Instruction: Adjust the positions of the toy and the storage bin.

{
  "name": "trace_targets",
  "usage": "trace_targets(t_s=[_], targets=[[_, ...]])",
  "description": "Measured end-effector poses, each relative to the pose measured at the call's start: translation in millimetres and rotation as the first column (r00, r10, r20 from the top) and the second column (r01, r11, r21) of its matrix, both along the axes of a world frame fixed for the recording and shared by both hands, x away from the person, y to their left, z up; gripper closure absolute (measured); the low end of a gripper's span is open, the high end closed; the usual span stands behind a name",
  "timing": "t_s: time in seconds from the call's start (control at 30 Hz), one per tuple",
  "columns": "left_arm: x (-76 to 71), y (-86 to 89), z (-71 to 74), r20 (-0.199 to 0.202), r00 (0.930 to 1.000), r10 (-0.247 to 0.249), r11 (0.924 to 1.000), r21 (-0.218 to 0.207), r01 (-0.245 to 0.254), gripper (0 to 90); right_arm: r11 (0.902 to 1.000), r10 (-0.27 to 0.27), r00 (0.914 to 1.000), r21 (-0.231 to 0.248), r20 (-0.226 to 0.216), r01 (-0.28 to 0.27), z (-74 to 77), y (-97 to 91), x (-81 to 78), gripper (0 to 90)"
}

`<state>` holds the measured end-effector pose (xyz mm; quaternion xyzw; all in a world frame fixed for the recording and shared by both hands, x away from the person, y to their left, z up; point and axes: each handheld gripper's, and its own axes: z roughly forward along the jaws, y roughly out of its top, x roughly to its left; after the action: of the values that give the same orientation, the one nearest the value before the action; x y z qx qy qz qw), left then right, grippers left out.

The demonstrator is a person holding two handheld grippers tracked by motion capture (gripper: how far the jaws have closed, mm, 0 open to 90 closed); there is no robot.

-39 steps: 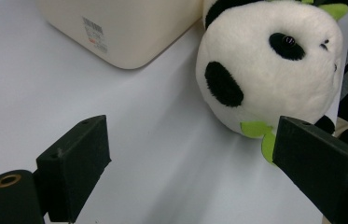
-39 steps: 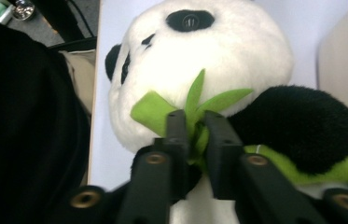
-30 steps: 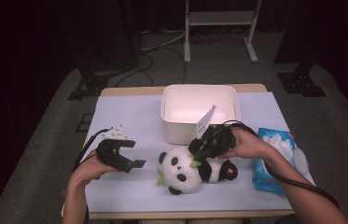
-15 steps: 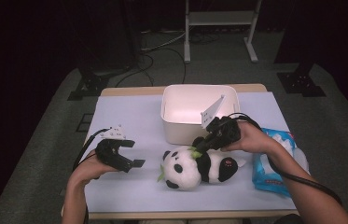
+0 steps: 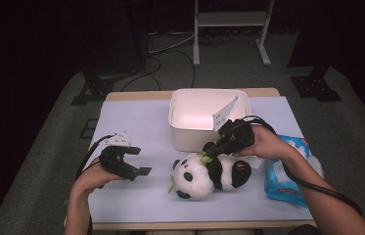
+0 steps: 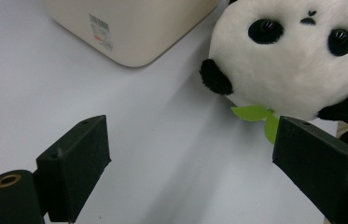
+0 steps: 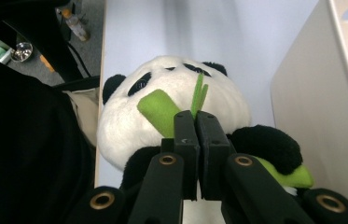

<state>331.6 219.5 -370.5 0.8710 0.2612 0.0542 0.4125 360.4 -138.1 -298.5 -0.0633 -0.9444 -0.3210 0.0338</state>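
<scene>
A black-and-white panda plush (image 5: pixel 197 178) lies on the pale blue table sheet (image 5: pixel 136 122), just in front of a white bin (image 5: pixel 175 112). My right gripper (image 5: pixel 205 154) comes in from the right and is shut on the panda's green bamboo leaf (image 7: pixel 198 95) at its chest; in the right gripper view the right gripper (image 7: pixel 195 116) has its jaws pressed together on the leaf. My left gripper (image 5: pixel 140 160) hovers at the left, open and holding nothing. In the left gripper view the left gripper (image 6: pixel 192 128) looks toward the panda's face (image 6: pixel 297 60).
The bin (image 6: pixel 134 23) is close behind the panda, and its wall (image 7: pixel 316 93) runs along the right gripper's side. A blue plastic pack (image 5: pixel 283 181) lies under the right forearm near the table's right edge. Cables and stand feet are on the floor beyond.
The right gripper has risen a little toward the bin, pulling the panda by its leaf slightly to the right. The left gripper has stayed where it was.
</scene>
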Motion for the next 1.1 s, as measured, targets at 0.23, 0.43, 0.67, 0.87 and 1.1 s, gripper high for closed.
trace_targets(t_s=[0.23,0.43,0.67,0.87,1.1], targets=[[0.9,1.7,-1.1,-0.004,1.0000,0.001,1.0000,0.003,-0.001,10.1,0.9997,-0.003,1.0000,0.022,-0.004,0.003,10.4,-2.5,-1.3,87.6],[1.2,3.3,-1.7,-0.008,0.9999,0.007,1.0000,-0.003,-0.007,10.1,0.9997,-0.012,0.9999,0.023,0.000,0.012,21.6,-4.5,-1.8,87.8],[1.9,4.9,-2.5,-0.008,0.9999,0.008,0.9999,-0.006,-0.008,10.1,0.9997,-0.022,0.9993,0.014,0.030,0.021,36.3,-5.1,-2.4,88.9],[2.5,6.5,-3.4,-0.011,0.9999,0.011,0.9999,-0.005,-0.012,10.0,0.9992,-0.023,0.9997,0.034,0.008,0.023,33.7,-5.9,1.9,89.2],[2.8,7.7,-3.3,-0.010,0.9998,0.016,0.9998,-0.008,-0.017,10.0,0.9976,-0.022,0.9997,0.065,0.011,0.022,43.0,-6.4,1.0,89.2]])
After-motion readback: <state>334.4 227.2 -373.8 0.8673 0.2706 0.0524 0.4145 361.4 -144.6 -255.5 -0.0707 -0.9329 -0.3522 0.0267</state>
